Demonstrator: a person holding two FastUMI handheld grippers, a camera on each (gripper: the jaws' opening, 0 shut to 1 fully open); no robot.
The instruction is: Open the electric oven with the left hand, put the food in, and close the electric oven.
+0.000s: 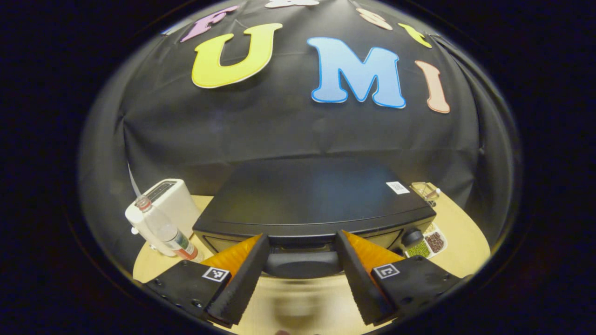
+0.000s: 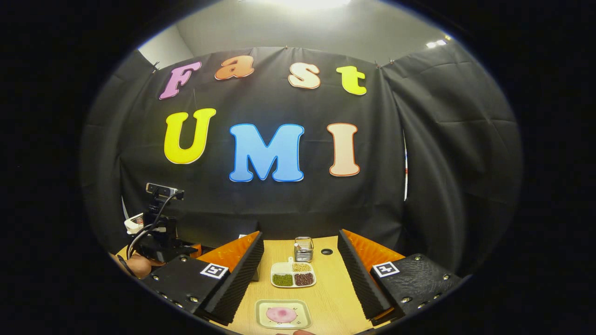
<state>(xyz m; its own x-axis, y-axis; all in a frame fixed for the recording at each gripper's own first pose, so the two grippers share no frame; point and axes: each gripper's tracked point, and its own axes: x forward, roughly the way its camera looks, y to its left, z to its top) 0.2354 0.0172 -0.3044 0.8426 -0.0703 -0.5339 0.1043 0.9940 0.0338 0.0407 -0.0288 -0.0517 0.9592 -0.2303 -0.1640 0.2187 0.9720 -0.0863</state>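
With my left gripper (image 1: 301,274) spread wide astride the electric oven's (image 1: 312,200) door handle (image 1: 302,264), holding nothing, a shallow bite could slip off. Right gripper (image 2: 300,279) gapes empty above the food plate (image 2: 283,314).

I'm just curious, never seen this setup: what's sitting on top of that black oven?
The oven's flat black top carries a small white sticker near one back corner; nothing else shows there. The door looks shut, so the inside is hidden. The left gripper is open around the door handle.
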